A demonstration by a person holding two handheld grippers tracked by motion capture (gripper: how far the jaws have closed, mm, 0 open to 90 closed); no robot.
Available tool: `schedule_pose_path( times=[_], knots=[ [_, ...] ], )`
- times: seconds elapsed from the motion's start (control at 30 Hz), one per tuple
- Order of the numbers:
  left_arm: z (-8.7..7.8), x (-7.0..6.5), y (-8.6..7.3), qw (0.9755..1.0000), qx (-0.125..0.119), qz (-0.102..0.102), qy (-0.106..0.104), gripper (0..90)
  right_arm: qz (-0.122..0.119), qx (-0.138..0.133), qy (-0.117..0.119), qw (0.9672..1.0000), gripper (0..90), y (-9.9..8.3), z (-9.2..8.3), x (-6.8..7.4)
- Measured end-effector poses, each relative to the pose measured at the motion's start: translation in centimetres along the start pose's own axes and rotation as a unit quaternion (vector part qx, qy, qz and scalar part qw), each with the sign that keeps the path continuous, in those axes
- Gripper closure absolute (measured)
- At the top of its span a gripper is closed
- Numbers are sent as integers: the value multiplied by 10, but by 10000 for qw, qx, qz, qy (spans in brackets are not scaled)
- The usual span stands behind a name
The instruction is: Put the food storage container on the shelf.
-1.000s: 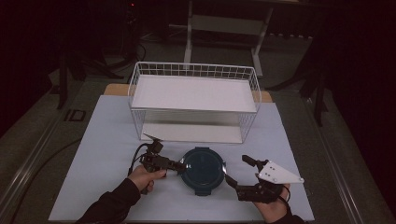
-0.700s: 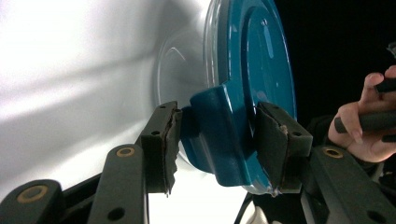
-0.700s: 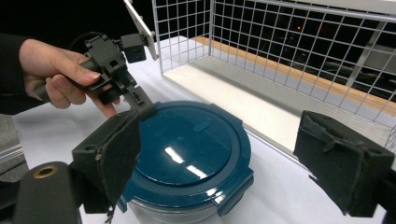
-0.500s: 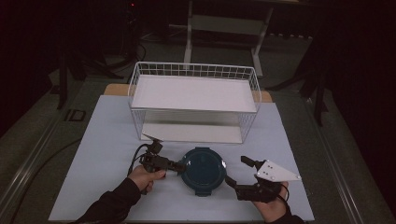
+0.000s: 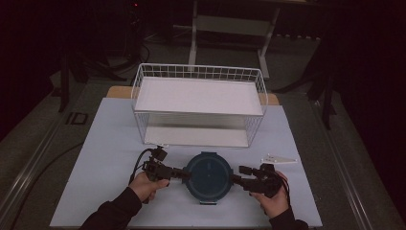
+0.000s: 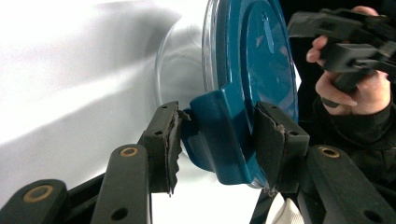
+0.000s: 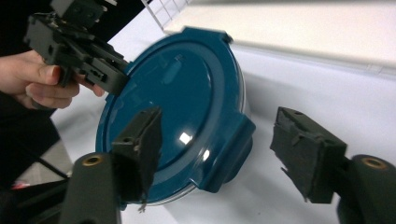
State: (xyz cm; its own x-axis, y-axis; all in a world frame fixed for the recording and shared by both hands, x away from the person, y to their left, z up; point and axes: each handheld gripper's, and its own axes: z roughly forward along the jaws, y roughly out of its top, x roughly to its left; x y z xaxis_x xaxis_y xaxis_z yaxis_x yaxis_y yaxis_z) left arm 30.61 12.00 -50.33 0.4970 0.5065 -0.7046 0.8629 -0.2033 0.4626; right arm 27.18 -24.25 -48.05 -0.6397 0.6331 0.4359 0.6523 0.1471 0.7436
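Observation:
A round clear container with a dark teal lid (image 5: 208,175) sits on the white table near the front edge. My left gripper (image 5: 181,173) is at the lid's left side. In the left gripper view both pads press a teal clip tab (image 6: 219,135) of the lid (image 6: 252,60). My right gripper (image 5: 238,176) is at the lid's right side. In the right gripper view its jaws straddle another clip tab (image 7: 231,149) of the lid (image 7: 187,102). They have just been closing, and a gap still shows between the tab and the right-hand pad (image 7: 303,154).
A white wire basket (image 5: 198,72) with a white shelf inside stands behind the container across the table's middle. Bare white tabletop lies to the left and right of the hands. The floor beyond the table is dark.
My right gripper has moved left and down to the lid's right edge, and its jaws stand narrower. The left gripper and the container have stayed put.

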Motion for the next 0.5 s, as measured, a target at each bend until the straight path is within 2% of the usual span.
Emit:
schedule_pose_path(
  times=[0.03,0.07,0.1,0.13,0.23,0.5],
  knots=[
    [0,-1,0,10000,-13,67,17,534,125,38,49,9999,347,0,2,-3],
    [0,-1,0,10000,-13,67,17,534,125,38,49,9999,347,0,2,-3],
    [0,-3,-1,9999,-38,127,45,534,339,126,164,9992,358,-1,6,-9],
    [-1,-4,-2,9998,-35,176,56,535,622,224,273,9974,385,-3,10,-14],
    [-1,-7,-3,9996,-67,274,61,541,998,388,551,9927,448,-6,15,-22],
    [-2,-8,-6,9994,-126,307,36,547,1532,590,1024,9811,531,-11,18,-29]
  ],
)
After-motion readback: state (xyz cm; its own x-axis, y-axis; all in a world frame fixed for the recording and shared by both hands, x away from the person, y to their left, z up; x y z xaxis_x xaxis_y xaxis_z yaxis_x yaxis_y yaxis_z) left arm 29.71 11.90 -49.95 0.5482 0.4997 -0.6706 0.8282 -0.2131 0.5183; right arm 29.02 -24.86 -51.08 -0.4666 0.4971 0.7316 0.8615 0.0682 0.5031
